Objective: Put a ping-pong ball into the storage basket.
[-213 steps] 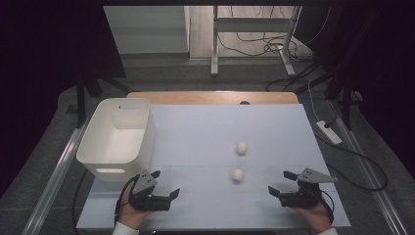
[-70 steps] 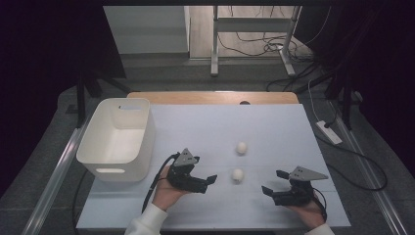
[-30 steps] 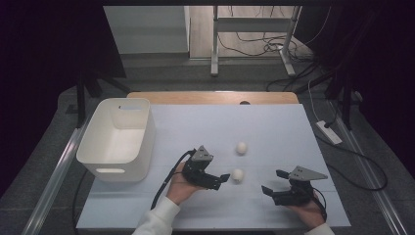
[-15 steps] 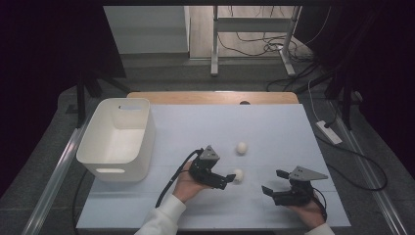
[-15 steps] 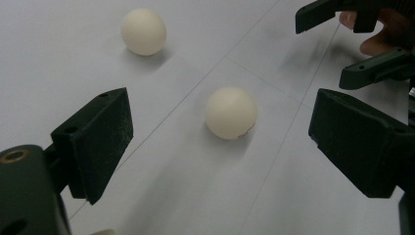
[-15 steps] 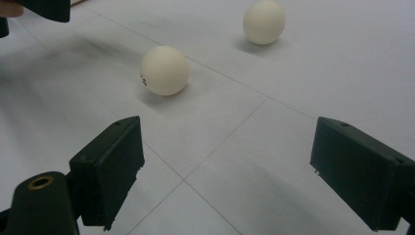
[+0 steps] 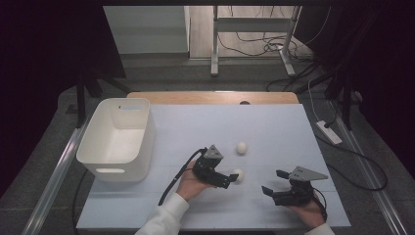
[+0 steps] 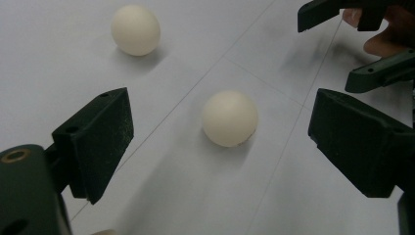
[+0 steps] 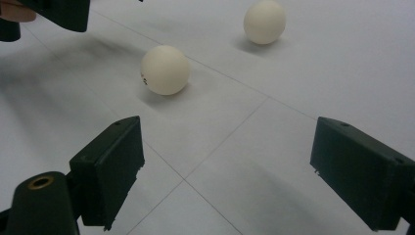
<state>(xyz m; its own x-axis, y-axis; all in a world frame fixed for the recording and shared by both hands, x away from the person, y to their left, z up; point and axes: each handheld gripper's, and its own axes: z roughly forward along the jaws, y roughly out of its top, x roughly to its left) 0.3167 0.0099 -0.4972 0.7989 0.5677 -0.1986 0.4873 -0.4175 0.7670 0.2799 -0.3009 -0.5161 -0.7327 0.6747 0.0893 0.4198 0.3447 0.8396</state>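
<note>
Left claw [image 7: 234,178]: jaws spread wide, holding nothing; near ball lies just ahead between them, untouched.
Right claw [image 7: 274,184]: jaws wide apart, empty, at near right of counter [image 7: 274,122].
Near ball [image 7: 238,175]: on counter, centre-near.
Far ball [image 7: 241,147]: just beyond it.
Bin [image 7: 117,138]: white, far left.

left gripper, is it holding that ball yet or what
Nothing held: the left gripper is open, jaws either side of the near ball without touching it.
</note>
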